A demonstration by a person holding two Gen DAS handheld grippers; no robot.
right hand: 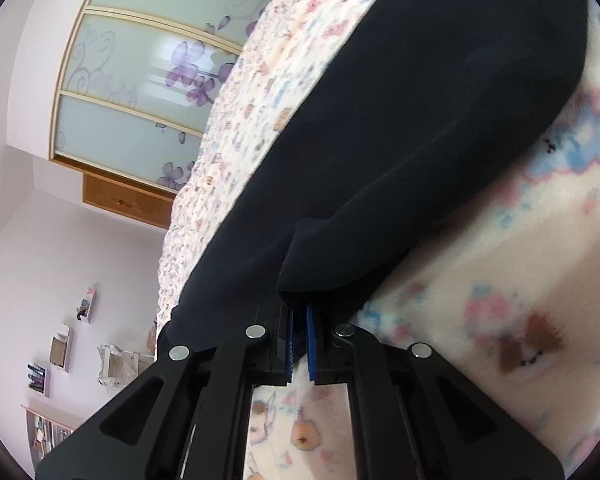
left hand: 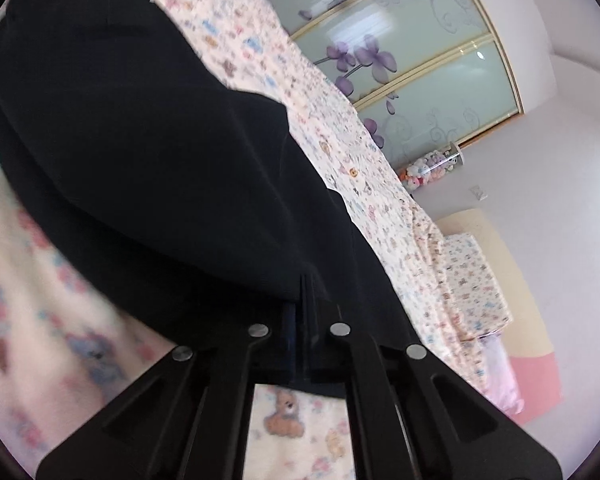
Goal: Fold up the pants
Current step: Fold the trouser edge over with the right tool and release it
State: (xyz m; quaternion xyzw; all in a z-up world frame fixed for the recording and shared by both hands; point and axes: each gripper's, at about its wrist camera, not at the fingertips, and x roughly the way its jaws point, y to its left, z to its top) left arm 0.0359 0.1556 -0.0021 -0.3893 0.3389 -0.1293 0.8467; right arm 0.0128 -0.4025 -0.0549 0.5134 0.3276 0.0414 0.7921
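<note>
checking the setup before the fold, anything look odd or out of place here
Nothing stands out. The black pants lie on the teddy-print blanket, undamaged, with each pair of tongs, left and right, shut on an edge of the fabric.
</note>
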